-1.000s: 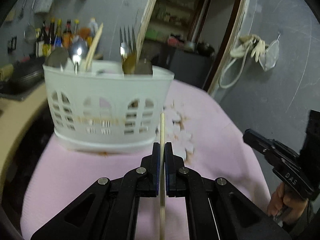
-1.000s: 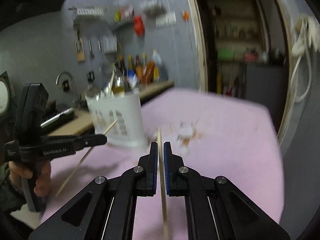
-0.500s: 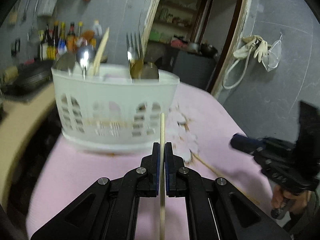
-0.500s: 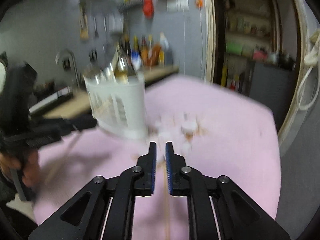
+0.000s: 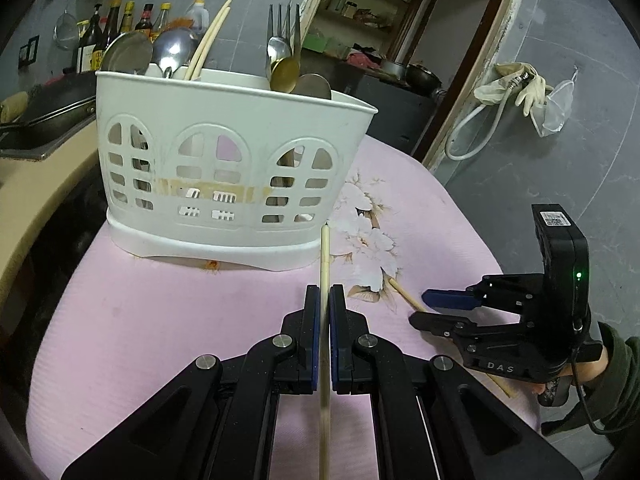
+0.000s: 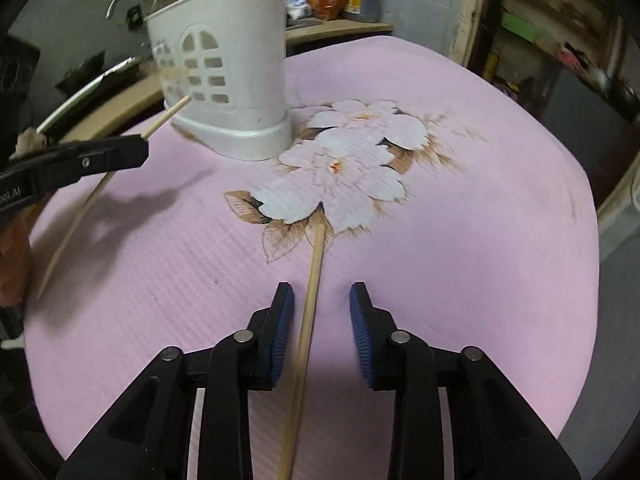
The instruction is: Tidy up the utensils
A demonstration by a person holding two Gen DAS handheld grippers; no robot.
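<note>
A pink flowered mat (image 5: pixel 168 320) carries the white utensil basket (image 5: pixel 224 168). The left gripper (image 5: pixel 325 312) pinches one chopstick (image 5: pixel 325 256) before it; the right gripper (image 6: pixel 322 320), spread, straddles another chopstick (image 6: pixel 312 280) lying flat.

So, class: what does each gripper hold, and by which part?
Left gripper clamps a chopstick partway along its shaft. Right gripper is open, holding nothing; the second chopstick lies between its fingers.

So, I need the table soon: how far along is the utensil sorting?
Mostly done: spoons, forks and a chopstick pair already stand in the white caddy. In hand: the left tongs are shut on one chopstick. Left: the other chopstick lies on the pink mat between the open right tongs.
</note>
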